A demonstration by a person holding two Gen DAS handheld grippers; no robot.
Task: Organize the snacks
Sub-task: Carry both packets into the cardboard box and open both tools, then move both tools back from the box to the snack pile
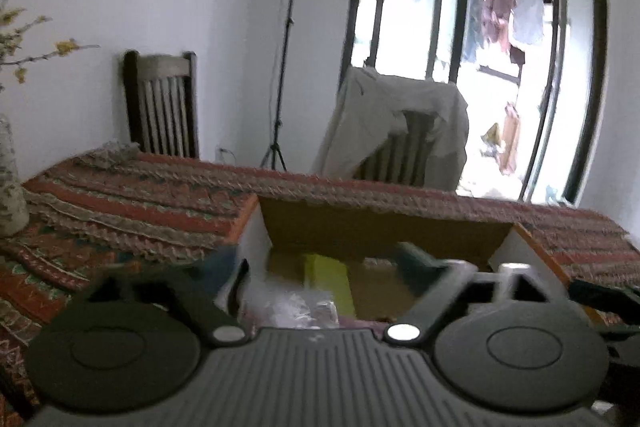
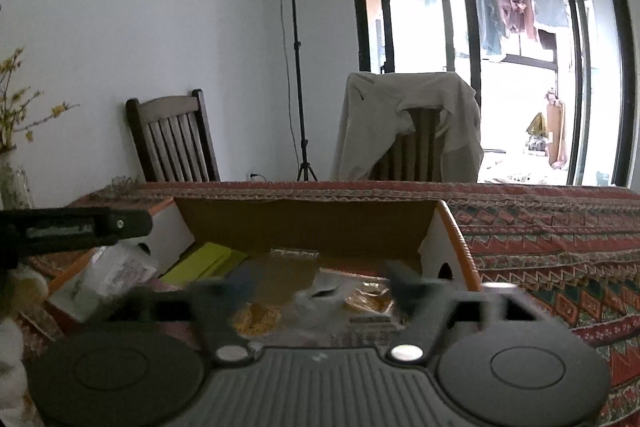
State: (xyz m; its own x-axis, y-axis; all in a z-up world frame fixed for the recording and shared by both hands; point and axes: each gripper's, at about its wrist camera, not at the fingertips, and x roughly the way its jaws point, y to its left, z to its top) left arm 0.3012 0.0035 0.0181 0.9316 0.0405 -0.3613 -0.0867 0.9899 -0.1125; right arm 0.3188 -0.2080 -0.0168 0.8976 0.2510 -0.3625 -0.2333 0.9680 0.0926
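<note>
Both grippers spread wide, nothing held: left gripper (image 1: 320,267), right gripper (image 2: 308,287). Open cardboard box (image 2: 304,227) directly ahead, frame centre (snack packets (image 2: 256,319) inside, lower centre). Yellow-green packet (image 1: 328,279) nearer left, long axis receding.

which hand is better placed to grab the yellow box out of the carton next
Probably the left. Its open gripper points almost straight at the yellow box in the carton. From the open right gripper the box lies off to the left, with loose snack bags nearer.
</note>
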